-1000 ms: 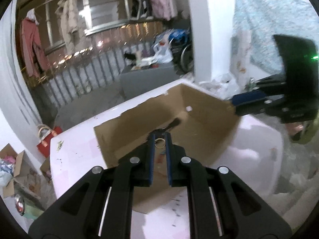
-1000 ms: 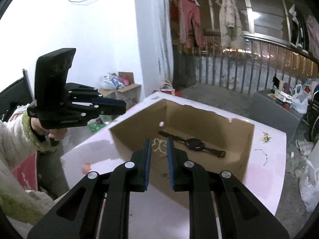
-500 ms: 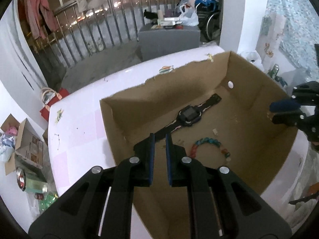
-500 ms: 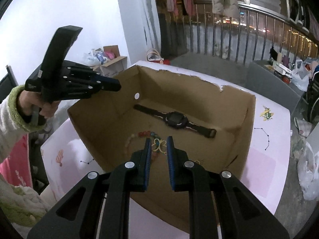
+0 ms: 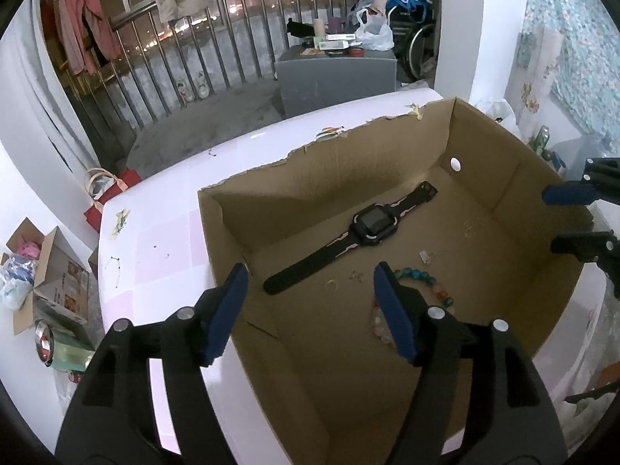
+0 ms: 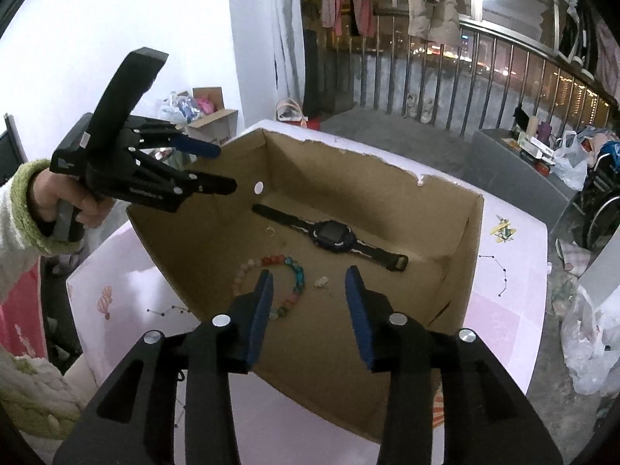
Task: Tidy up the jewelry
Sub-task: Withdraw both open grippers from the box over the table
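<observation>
Dim, cool indoor light; night beyond the railing [image 6: 484, 73], city lights glowing. White wall [image 6: 116, 19] overexposed. Strong fisheye bending, black vignette corners. Focus sharp, no blur.

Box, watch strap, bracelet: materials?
Box: brown corrugated cardboard, matte, with a torn, ragged rim. Watch strap: looks like black rubber or silicone, dull and flexible, lying flat. Bracelet: glossy multicoloured round beads, glass or stone; cannot tell which.

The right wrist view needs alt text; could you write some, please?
The open right gripper hovers over a cardboard box holding a black watch, a beaded bracelet and small trinkets. The left gripper, open, is held at the box's left.
</observation>
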A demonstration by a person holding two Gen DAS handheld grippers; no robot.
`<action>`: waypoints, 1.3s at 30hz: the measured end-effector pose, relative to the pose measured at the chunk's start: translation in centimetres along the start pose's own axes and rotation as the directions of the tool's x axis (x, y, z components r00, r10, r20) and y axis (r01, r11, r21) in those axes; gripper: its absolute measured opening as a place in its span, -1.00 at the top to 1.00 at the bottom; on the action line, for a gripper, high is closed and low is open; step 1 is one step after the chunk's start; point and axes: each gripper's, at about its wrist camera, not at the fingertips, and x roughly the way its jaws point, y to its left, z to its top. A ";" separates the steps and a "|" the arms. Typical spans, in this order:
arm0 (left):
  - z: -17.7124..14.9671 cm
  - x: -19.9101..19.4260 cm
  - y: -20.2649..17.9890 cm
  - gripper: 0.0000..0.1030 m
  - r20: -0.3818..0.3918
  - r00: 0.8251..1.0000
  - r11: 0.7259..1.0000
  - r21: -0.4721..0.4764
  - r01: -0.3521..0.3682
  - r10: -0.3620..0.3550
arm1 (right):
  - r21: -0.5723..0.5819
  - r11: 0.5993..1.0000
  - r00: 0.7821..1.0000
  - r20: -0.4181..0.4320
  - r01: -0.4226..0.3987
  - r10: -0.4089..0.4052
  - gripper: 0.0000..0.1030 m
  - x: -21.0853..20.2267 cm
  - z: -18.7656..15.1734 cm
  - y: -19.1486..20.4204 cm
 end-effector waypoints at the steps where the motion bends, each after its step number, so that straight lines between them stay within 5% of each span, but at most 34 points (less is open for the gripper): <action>1: 0.0 -0.3 -0.1 -0.24 0.006 1.000 1.000 -0.001 -0.001 0.001 | 0.001 1.000 1.000 0.002 0.001 -0.001 0.19 -0.1 0.0 -0.1; 15: -1.4 -5.9 -0.2 -0.25 0.110 0.994 0.999 -0.043 -0.013 0.018 | -0.006 1.000 0.997 0.076 0.011 -0.011 0.13 -4.1 -0.2 1.8; 28: -7.2 -13.7 0.4 -0.26 0.233 0.970 0.988 -0.150 -0.025 0.060 | -0.050 0.997 0.991 0.112 -0.062 0.067 0.13 -6.4 -2.1 6.0; 39: -11.7 -15.8 -0.3 -0.26 0.255 0.962 0.971 -0.236 -0.032 0.094 | -0.033 0.995 0.992 0.088 -0.091 0.094 0.13 -6.5 -4.3 8.5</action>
